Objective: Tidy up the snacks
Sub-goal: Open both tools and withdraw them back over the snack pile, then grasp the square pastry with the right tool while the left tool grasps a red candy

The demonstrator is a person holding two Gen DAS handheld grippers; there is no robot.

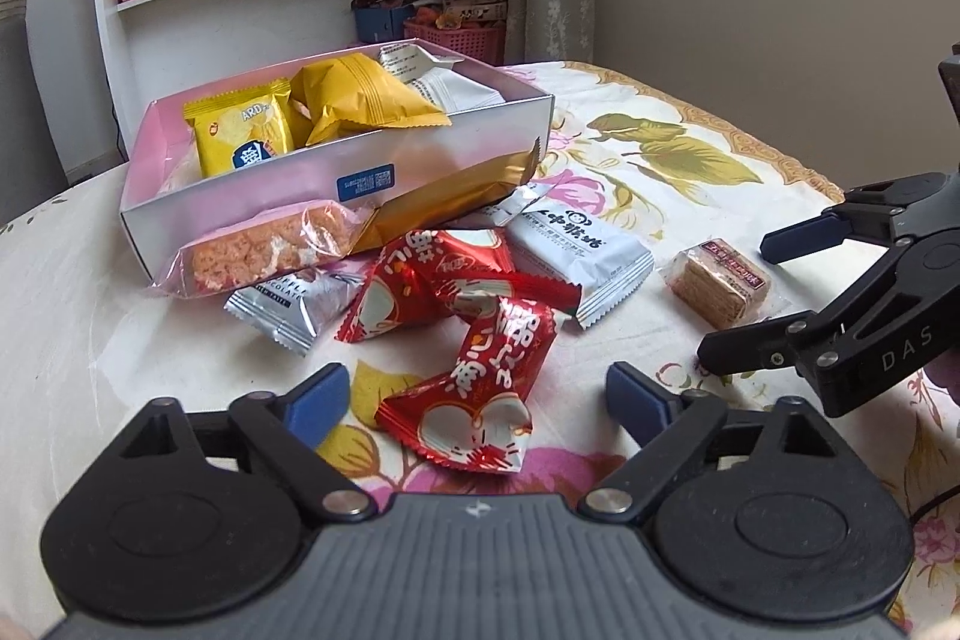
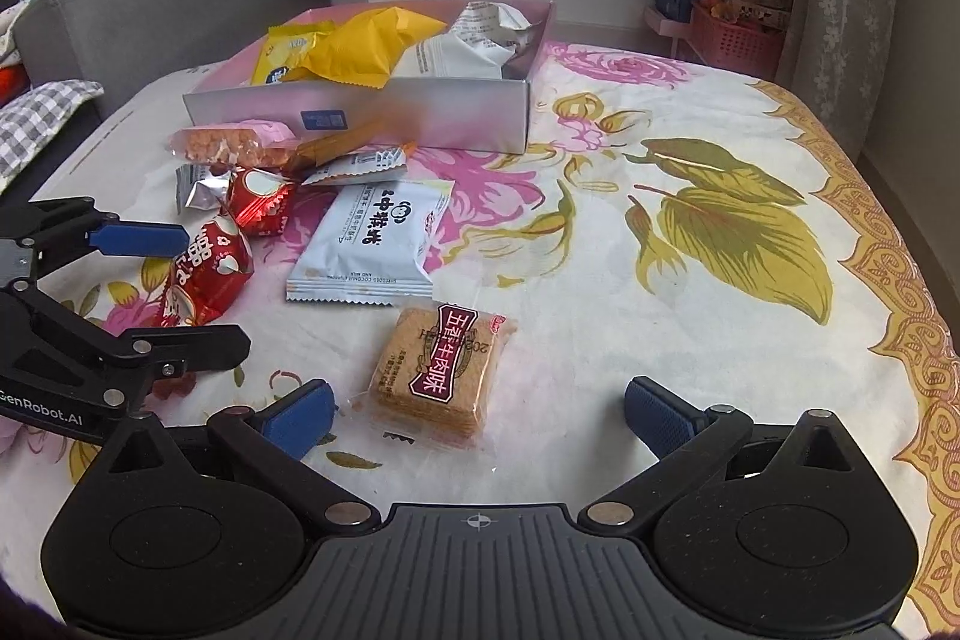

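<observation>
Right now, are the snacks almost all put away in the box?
Not yet, maybe halfway. Already inside the pink-lined cardboard box: yellow cracker packet, gold foil pack, white pouches. Nothing is in hand; the left claw and right claw are both open. Still on the flowered cloth: red foil packets, clear-wrapped biscuit stack, white monkey-logo packet, pink puffed-rice bar.

1. Box (image 1: 336, 172) far back on the table (image 2: 690, 340), several snack packets (image 1: 360, 100) inside.
2. Loose packets heaped against its front wall, rice bar (image 1: 264, 250) leaning there.
3. Cracker pack (image 2: 441, 370) apart, right of the heap, nearer the table edge.
</observation>
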